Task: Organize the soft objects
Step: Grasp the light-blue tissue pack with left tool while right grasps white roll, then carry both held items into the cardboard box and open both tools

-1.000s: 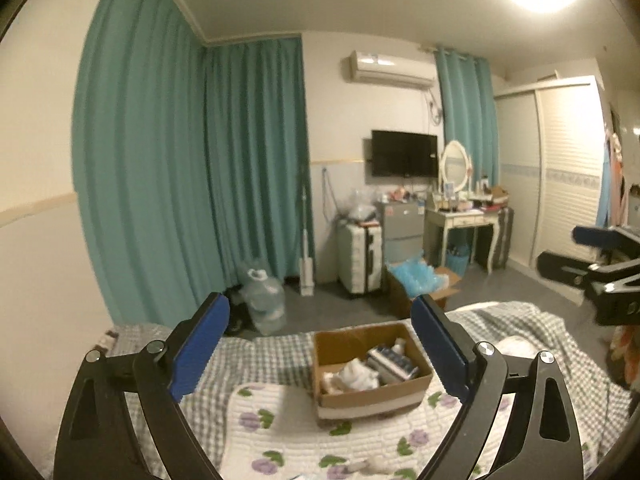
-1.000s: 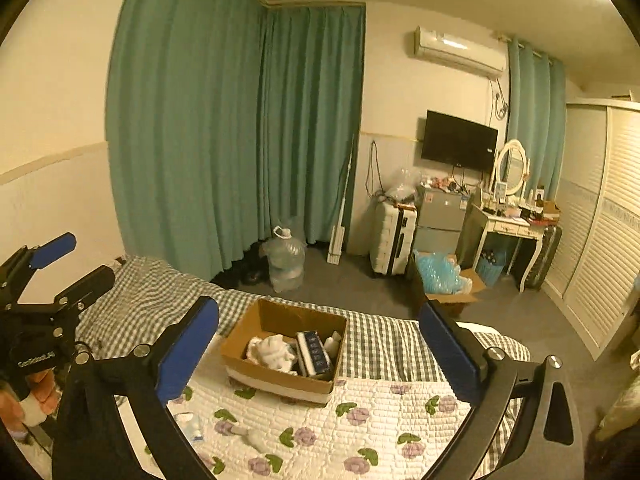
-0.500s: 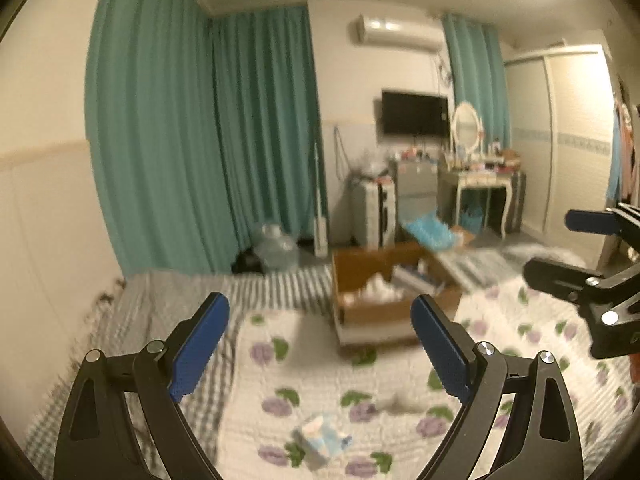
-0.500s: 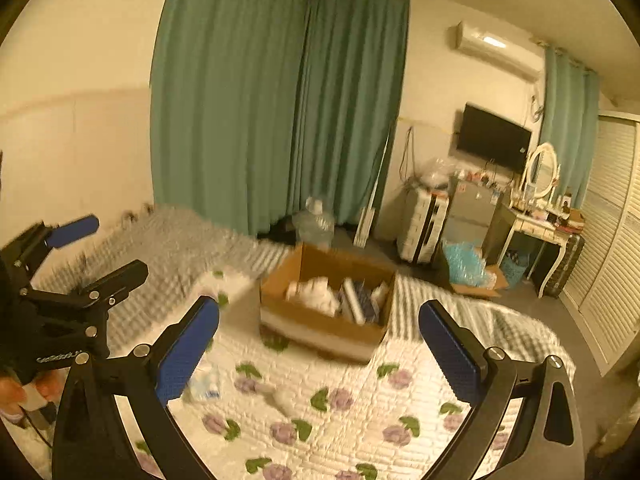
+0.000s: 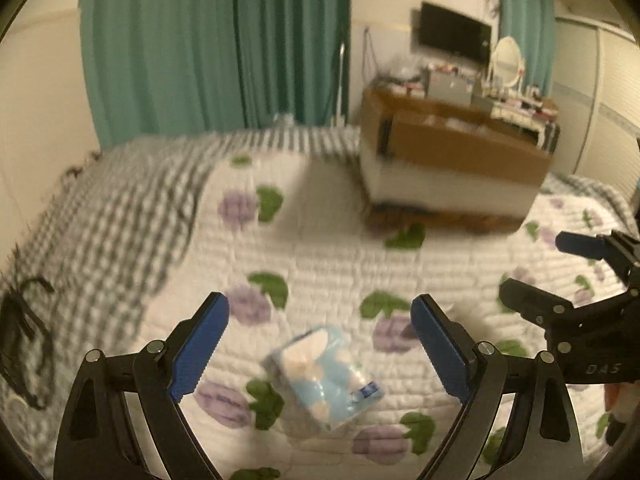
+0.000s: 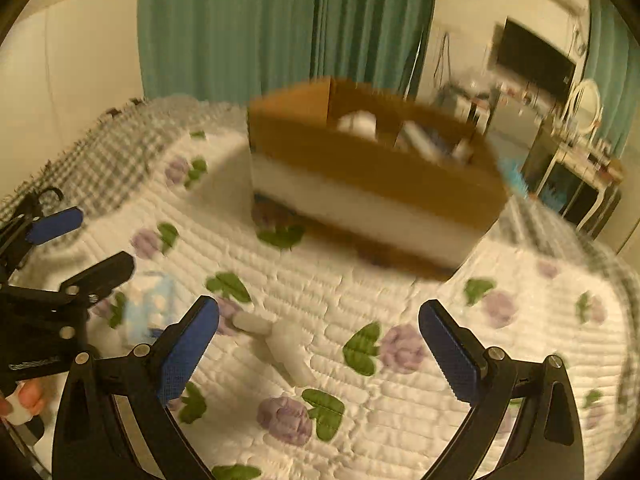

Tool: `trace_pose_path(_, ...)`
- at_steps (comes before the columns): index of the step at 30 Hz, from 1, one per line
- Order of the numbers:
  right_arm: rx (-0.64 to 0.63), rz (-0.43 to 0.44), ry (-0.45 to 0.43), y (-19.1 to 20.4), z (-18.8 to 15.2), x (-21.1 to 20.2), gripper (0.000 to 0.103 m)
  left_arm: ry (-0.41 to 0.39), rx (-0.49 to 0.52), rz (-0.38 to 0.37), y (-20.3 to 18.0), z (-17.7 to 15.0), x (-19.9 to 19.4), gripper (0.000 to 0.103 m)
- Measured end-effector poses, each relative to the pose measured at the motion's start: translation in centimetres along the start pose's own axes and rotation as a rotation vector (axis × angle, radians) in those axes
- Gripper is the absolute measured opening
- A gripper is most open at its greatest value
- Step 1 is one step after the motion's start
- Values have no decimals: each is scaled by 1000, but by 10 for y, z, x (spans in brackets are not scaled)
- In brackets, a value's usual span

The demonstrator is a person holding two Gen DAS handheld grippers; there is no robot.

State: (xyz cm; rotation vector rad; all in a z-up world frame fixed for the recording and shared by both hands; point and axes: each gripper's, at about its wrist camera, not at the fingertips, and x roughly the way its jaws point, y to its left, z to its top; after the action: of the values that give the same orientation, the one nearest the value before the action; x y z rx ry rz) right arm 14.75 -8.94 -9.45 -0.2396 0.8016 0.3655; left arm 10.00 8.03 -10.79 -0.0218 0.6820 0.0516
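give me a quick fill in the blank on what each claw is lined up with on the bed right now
1. The left claw is open above a light ____ tissue pack.
2. The right claw is open around a small ____ rolled cloth.
3. The cardboard box stands on the floral ____, beyond both claws.

Missing words: blue; white; quilt

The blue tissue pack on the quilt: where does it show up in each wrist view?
Left wrist view: the blue tissue pack lies low in the middle, between the open left gripper fingers.
Right wrist view: the same pack is blurred at lower left, beside the left gripper, outside the open right gripper.
Shared landmark: the cardboard box on the quilt, beyond the pack.
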Motion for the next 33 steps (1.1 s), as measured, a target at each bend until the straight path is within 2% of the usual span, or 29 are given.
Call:
trace_pose_path(4, -16, 24, 54, 2, -12, 41, 97, 77, -47, 3, 6, -11, 27, 94)
trace_pose_path(7, -31, 57, 90, 9, -21, 65, 89, 142, -78, 0, 9, -21, 41, 94)
trace_pose_path(9, -46, 74, 123, 13, -29, 78, 72, 169, -57, 30, 6, -28, 46, 94)
trace_pose_path(10, -52, 80, 126, 15, -31, 80, 69, 176, -42, 47, 3, -31, 46, 94)
trace_pose_path(11, -57, 87, 120, 16, -33, 79, 60, 177, -31, 57, 1, -34, 45, 94)
trace_pose_path(12, -60, 104, 115, 17, -33, 77, 46, 180, -25, 61, -1, -36, 45, 94)
trace_pose_path(14, -55, 128, 108, 17, -33, 69, 35, 202, -24, 71, -4, -40, 47, 94)
trace_pose_path(15, -50, 120, 102, 16, -33, 65, 26, 212, -30, 76, -4, -42, 48, 94)
trace_pose_path(22, -28, 116, 84, 7, -39, 47, 24, 289, -86, 76, -3, -56, 69, 91)
trace_pose_path(24, -10, 118, 76, 2, -38, 42, 24, 278, -69, 80, -7, -58, 69, 74)
trace_pose_path(27, 5, 105, 74, -2, -38, 37, 24, 272, -39, 52, -13, -57, 67, 61)
trace_pose_path(30, 25, 102, 80, -7, -40, 30, 24, 274, -28, 22, -16, -57, 61, 58)
trace_pose_path(33, 26, 93, 81, -8, -41, 18, 24, 278, -38, -45, -18, -53, 51, 58)
